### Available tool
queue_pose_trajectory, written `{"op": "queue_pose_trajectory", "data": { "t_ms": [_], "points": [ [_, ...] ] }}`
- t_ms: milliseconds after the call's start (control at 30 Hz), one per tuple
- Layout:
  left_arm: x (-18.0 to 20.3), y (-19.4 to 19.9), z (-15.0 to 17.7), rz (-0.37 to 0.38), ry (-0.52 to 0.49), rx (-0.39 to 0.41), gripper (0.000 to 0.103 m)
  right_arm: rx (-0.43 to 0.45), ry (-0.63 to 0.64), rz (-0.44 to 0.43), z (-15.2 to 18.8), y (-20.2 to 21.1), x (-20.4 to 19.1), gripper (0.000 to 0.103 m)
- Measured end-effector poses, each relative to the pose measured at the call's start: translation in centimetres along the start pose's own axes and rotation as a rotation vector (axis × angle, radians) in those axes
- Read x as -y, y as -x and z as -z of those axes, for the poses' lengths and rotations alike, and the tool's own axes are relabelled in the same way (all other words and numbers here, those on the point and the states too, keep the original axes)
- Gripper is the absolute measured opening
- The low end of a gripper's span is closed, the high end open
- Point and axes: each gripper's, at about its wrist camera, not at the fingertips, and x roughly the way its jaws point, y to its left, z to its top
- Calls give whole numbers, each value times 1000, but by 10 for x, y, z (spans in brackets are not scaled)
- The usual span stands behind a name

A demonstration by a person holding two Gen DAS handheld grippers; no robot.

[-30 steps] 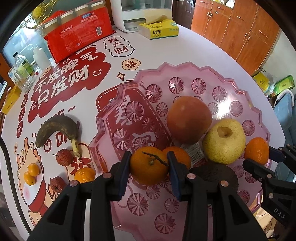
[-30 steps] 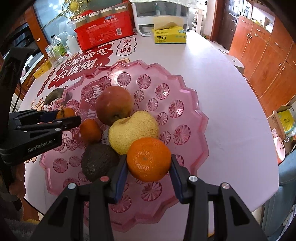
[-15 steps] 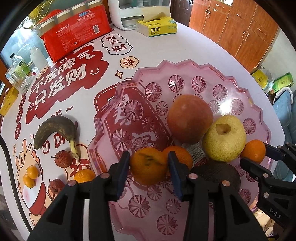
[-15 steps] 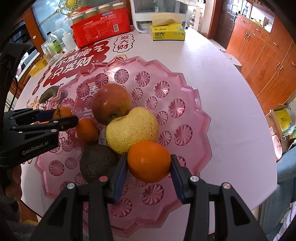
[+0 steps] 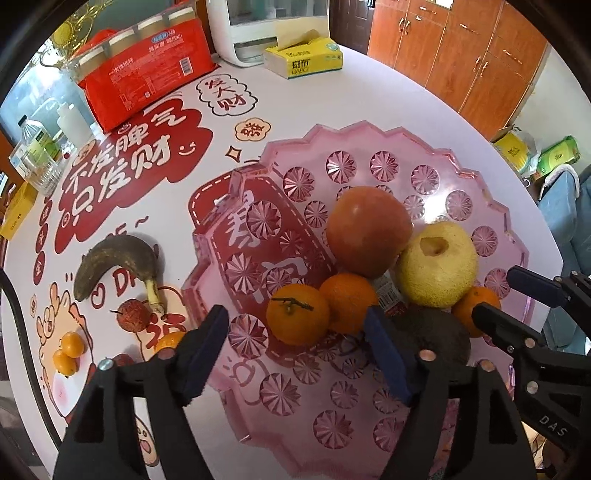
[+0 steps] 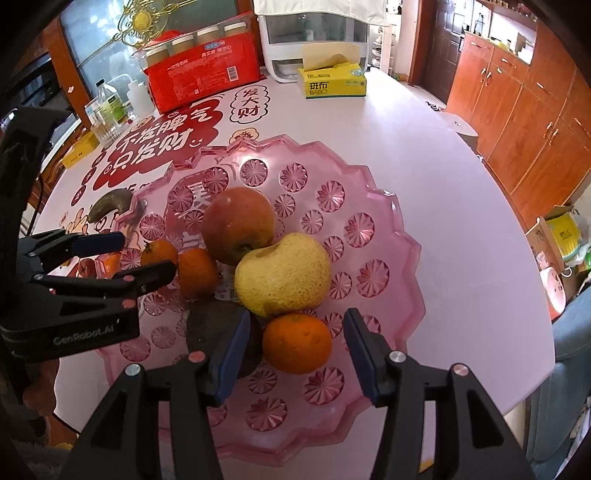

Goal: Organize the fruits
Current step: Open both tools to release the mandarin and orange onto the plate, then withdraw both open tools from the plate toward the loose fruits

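Observation:
A pink scalloped fruit plate (image 5: 369, 162) (image 6: 373, 254) holds a red apple (image 5: 369, 230) (image 6: 238, 225), a yellow pear (image 5: 437, 266) (image 6: 282, 275), a dark avocado (image 5: 436, 328) (image 6: 207, 326) and three tangerines. My left gripper (image 5: 295, 325) is open, its jaws wide on either side of a stemmed tangerine (image 5: 297, 319) that rests on the plate. My right gripper (image 6: 291, 332) is open around another tangerine (image 6: 297, 343) lying on the plate. The third tangerine (image 5: 349, 302) (image 6: 197, 271) sits between them.
On the table left of the plate lie a blackened banana (image 5: 114, 262), two lychees (image 5: 131, 315), a small tangerine (image 5: 168, 341) and kumquats (image 5: 68, 352). At the back stand a red pack of cups (image 5: 147, 77), a tissue box (image 5: 303, 62), bottles (image 5: 37, 155) and a white appliance (image 5: 273, 26).
Both grippers opened and let go of their tangerines, which now rest on the plate. Both grippers drew back slightly.

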Motion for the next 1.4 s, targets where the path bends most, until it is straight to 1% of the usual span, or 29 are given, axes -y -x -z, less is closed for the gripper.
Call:
{"op": "queue_pose_trajectory", "data": {
  "t_ms": [333, 467, 600, 800, 1033, 1267, 1400],
  "points": [
    [-12, 30, 9, -4, -21, 28, 80, 32, -23, -4, 1, 14, -17, 53],
    [-17, 41, 14, -5, -30, 42, 82, 37, -56, 10, 2, 17, -20, 62],
    [-24, 50, 18, -8, -35, 50, 82, 39, -83, 11, 4, 21, -24, 62],
    [-44, 68, 25, -16, -27, 72, 82, 77, -81, 12, 1, 33, -43, 62],
    [-86, 100, 37, -29, 12, 108, 82, 131, -47, -5, -7, 49, -80, 62],
    [-145, 130, 53, -72, 89, 143, 82, 177, -16, -29, -16, 60, -119, 62],
    [-176, 139, 63, -105, 119, 152, 82, 193, 1, -45, -18, 63, -142, 62]
  ]
}}
